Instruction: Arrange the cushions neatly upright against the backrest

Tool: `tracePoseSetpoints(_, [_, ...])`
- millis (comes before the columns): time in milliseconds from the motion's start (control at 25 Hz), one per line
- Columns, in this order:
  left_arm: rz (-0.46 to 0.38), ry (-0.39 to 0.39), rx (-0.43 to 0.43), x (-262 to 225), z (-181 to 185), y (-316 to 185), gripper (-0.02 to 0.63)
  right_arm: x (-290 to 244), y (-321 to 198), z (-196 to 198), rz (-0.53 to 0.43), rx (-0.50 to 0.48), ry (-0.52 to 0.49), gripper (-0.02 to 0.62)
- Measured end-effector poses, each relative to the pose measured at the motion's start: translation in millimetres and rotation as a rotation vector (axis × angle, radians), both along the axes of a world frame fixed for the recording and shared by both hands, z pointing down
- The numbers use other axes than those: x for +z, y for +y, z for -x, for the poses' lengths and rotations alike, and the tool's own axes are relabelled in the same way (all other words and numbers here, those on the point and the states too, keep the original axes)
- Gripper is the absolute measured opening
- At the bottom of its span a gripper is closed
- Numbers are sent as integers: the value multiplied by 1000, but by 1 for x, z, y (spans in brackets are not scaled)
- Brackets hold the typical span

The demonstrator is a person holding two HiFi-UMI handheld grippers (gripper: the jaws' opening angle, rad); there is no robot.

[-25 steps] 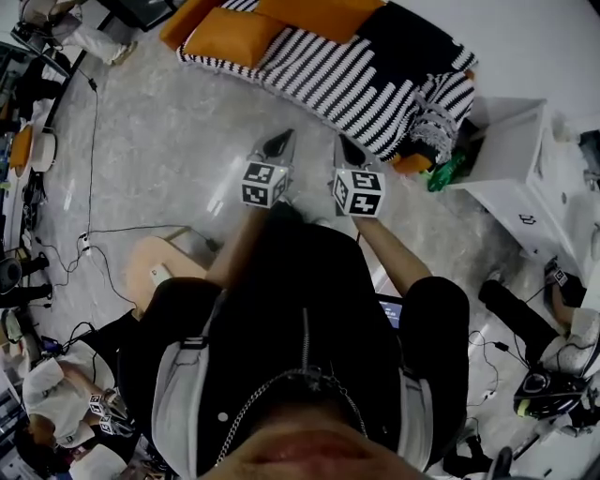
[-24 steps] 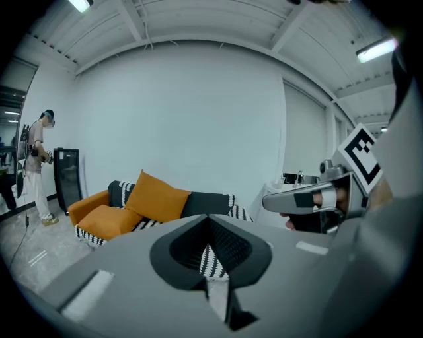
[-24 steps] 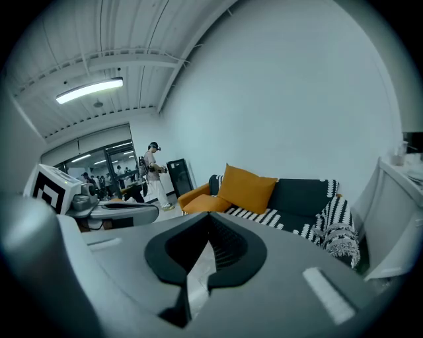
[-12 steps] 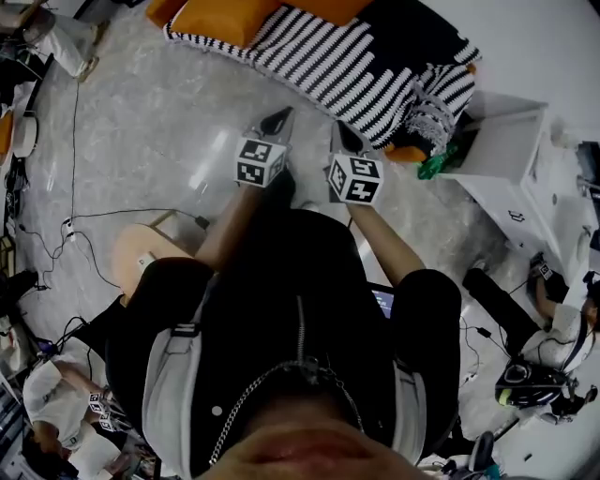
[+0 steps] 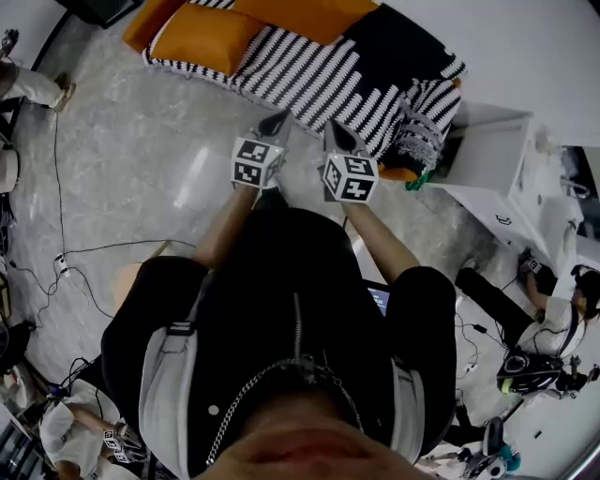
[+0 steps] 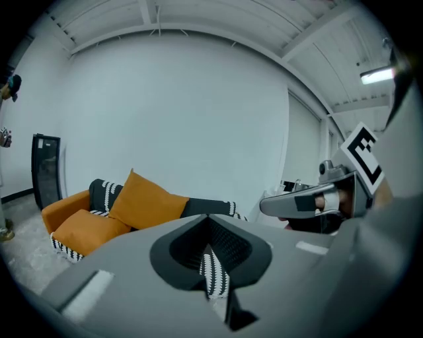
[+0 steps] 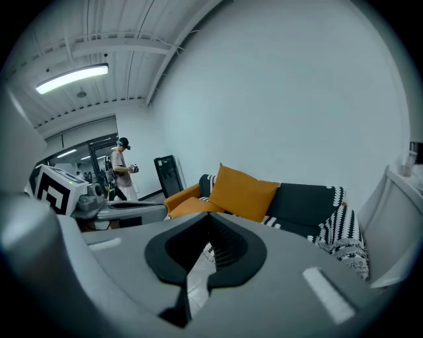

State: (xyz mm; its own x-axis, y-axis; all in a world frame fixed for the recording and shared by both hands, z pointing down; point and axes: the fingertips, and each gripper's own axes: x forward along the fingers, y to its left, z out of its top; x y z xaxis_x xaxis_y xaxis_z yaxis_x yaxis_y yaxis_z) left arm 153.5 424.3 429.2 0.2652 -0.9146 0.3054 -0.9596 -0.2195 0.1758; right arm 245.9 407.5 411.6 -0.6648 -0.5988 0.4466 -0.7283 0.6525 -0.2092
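A sofa (image 5: 319,70) draped in a black-and-white striped throw stands ahead. One orange cushion (image 5: 202,39) lies flat on its left seat, also seen in the left gripper view (image 6: 86,228). A second orange cushion (image 5: 314,14) leans against the backrest (image 6: 147,198) (image 7: 248,191). My left gripper (image 5: 278,122) and right gripper (image 5: 337,133) are held side by side over the floor just short of the sofa's front edge. Both are shut with nothing between their jaws (image 6: 210,224) (image 7: 210,223).
A white cabinet (image 5: 487,141) stands right of the sofa, with a green object (image 5: 427,173) at its foot. Cables (image 5: 56,262) run over the floor at left, near a wooden stool (image 5: 127,281). A black panel (image 6: 46,168) stands by the sofa's left end. People sit at lower right (image 5: 544,319).
I have stepped closer to the sofa and both grippers now sit nearer its front edge. Their jaws stay shut and empty.
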Motion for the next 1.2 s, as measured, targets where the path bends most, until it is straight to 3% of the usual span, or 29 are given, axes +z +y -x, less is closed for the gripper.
tracePoseSetpoints(320, [4,-6,27,0,55,-32,11,-2,-33,47,-12,24,31,3])
tracePoseSetpoints(760, [34,-16,12,12,90,-74,11,24,-78,82,55,7,31,3])
tracePoseSetpoints(1200, [50,-85,0,10,138,-189,11,19,-203,143,37,-25,-28,3])
